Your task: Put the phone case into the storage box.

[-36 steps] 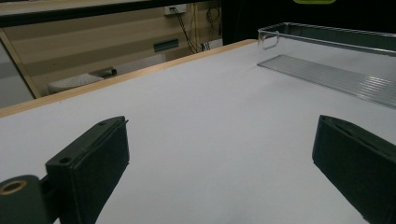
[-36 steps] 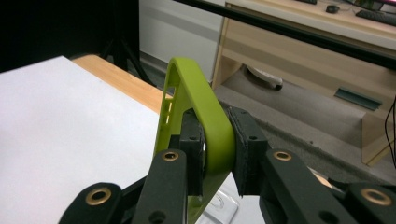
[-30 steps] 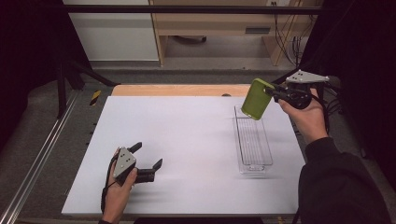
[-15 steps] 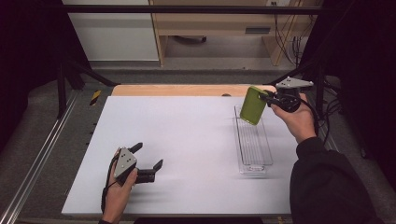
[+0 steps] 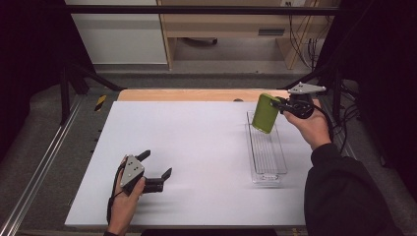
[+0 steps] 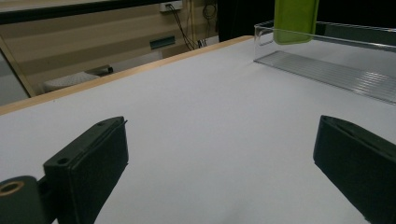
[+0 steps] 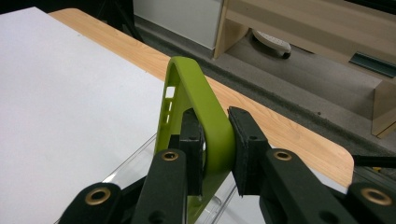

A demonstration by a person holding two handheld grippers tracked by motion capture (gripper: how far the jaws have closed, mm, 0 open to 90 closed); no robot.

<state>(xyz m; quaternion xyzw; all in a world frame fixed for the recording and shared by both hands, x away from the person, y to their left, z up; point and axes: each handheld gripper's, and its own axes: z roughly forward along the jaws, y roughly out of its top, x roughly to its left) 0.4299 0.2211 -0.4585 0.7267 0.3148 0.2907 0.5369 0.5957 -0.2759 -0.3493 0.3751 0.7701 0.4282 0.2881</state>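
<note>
A lime-green phone case [image 5: 265, 113] hangs upright over the far end of a clear plastic tray [image 5: 267, 169], its lower edge down at the tray's rim. My right gripper [image 5: 280, 104] is shut on the case's edge; in the right gripper view the two black pads [image 7: 245, 149] pinch the green rim [image 7: 205, 116]. My left gripper [image 5: 156, 165] rests on the white table top [image 5: 196, 147] at the near left, open, nothing between its jaws. In the left gripper view the green case [image 6: 296, 18] dips behind the clear tray [image 6: 336, 70] wall at the far right.
The white table top has a wooden strip [image 5: 187, 94] along its far edge. Beyond it are a grey floor, a wooden cabinet [image 5: 236, 29] and cables at the right. A metal rail [image 5: 39, 172] runs along the table's left side.
My right gripper has lowered the green case and brought it in over the tray's far end. The left gripper has stayed where it was.
</note>
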